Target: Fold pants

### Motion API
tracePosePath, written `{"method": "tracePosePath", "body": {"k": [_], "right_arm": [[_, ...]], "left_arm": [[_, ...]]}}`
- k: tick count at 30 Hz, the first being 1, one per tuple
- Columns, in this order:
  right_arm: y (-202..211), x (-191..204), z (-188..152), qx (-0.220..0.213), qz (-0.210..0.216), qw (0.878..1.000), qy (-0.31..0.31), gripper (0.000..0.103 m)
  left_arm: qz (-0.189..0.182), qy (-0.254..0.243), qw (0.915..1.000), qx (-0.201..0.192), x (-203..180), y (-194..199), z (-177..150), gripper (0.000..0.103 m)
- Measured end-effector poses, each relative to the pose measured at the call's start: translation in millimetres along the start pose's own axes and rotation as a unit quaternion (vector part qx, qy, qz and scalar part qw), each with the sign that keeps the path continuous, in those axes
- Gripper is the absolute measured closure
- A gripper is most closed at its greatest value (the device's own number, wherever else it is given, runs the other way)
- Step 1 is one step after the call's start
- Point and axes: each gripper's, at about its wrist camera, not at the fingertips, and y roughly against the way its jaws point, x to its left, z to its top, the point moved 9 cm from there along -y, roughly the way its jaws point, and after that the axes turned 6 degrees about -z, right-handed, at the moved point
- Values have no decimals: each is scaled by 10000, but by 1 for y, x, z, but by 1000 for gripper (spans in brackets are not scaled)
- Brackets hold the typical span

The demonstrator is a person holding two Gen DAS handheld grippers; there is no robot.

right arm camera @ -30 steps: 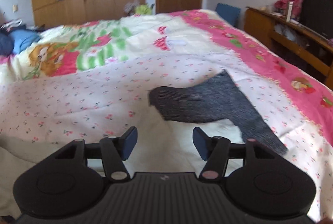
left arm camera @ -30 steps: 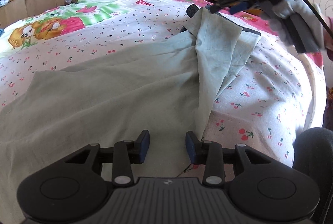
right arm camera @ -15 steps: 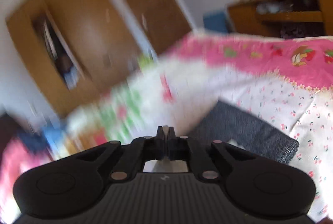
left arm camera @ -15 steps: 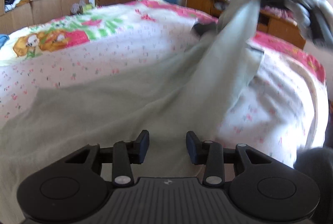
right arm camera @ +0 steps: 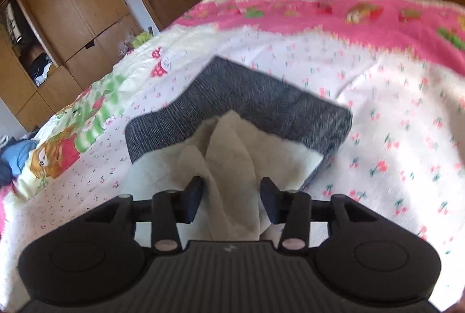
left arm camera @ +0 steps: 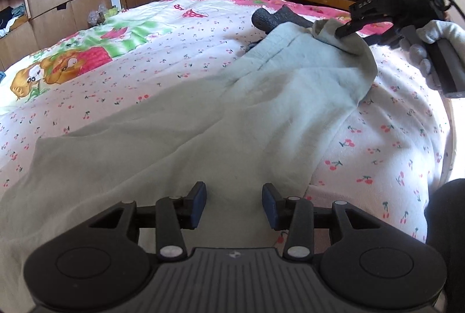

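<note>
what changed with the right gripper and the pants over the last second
The right gripper snapped shut on the far end of the pale green pants, lifted and carried it across, and its jaws have just been opening, a bunched fold of the cloth between them. The left gripper stayed open over the near end. The dark grey garment lies where it was on the bedspread.

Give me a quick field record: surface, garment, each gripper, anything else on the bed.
surface: bed with a cherry-print quilt
garment: pale green pants, spread flat, far end bunched up
left gripper: open, over the near end of the pants, nothing between the pads
right gripper: jaws just opened; a fold of the pants lies between them, pads not pressing
other item: dark grey knit garment beyond the pants
</note>
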Motion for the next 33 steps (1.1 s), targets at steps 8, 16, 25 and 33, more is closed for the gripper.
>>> {"method": "tracePosePath", "body": {"k": [8, 16, 25, 33], "right_arm": [[-15, 29, -10, 104, -418, 9896, 1372, 99], [74, 72, 73, -944, 2066, 9728, -453, 101], [-12, -30, 7, -180, 240, 9955, -902, 94], [29, -16, -1, -990, -533, 9913, 682, 77]], "left_arm": [[-22, 91, 10000, -23, 3, -2, -1, 48], [398, 57, 9987, -312, 24, 26, 16, 48], [376, -61, 9993, -14, 14, 4, 2, 42], [805, 195, 9966, -34, 13, 26, -27, 41]]}}
